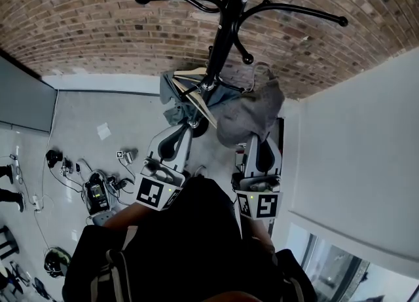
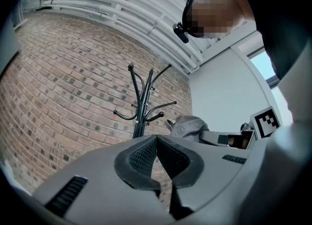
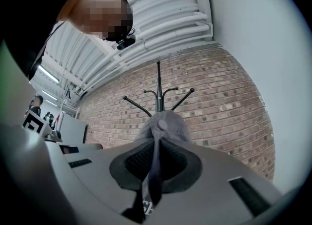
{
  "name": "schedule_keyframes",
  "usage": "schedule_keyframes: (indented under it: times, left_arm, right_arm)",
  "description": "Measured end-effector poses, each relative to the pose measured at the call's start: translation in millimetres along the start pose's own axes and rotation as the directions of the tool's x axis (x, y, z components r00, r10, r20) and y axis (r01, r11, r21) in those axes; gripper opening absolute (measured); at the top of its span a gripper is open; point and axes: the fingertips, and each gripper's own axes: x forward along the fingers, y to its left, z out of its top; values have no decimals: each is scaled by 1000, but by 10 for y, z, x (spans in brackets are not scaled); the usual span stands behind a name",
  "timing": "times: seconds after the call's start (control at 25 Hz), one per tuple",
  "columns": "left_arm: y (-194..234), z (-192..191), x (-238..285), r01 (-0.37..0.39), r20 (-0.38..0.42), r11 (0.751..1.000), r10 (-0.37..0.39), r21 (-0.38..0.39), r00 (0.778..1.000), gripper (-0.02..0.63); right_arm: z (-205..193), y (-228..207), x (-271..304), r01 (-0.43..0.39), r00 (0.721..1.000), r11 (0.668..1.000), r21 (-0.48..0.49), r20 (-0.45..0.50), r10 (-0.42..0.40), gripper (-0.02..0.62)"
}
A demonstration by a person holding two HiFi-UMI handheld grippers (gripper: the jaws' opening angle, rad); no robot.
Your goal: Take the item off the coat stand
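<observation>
The black coat stand (image 1: pixel 230 6) rises in front of the brick wall, its curved arms spread out at the top. A grey cap (image 1: pixel 251 112) hangs just right of the pole, apart from the arms. My right gripper (image 1: pixel 253 138) is shut on the cap, and in the right gripper view the pads of the right gripper (image 3: pixel 156 143) pinch a fold of the grey cap (image 3: pixel 164 124), with the stand (image 3: pixel 158 90) behind it. To the left of the pole, lower down, my left gripper (image 1: pixel 186 129) is shut and holds nothing. In the left gripper view its tips (image 2: pixel 156 140) meet below the stand (image 2: pixel 141 103).
A wooden hanger (image 1: pixel 200 101) and a blue-grey garment (image 1: pixel 175 97) hang low on the stand. A white wall (image 1: pixel 357 137) closes the right side and a brick wall (image 1: pixel 98 25) the back. Cables and equipment (image 1: pixel 98 192) lie on the floor at left.
</observation>
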Motion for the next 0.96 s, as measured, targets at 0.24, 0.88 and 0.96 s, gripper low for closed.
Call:
schedule_keyframes:
  times: [0.24, 0.88, 0.96]
  left_arm:
    - [-44, 6, -1, 11, 1, 1000, -11, 9, 1000, 17]
    - [-56, -79, 57, 14, -25, 1000, -14, -10, 1000, 17]
    - [-57, -81, 73, 20, -28, 1000, -21, -9, 999, 17]
  right_arm:
    - [-38, -29, -7, 8, 1000, 1000, -2, -7, -8, 31]
    - [33, -43, -1, -11, 1000, 1000, -5, 10, 11, 31]
    - [48, -49, 7, -11, 1000, 1000, -7, 12, 11, 31]
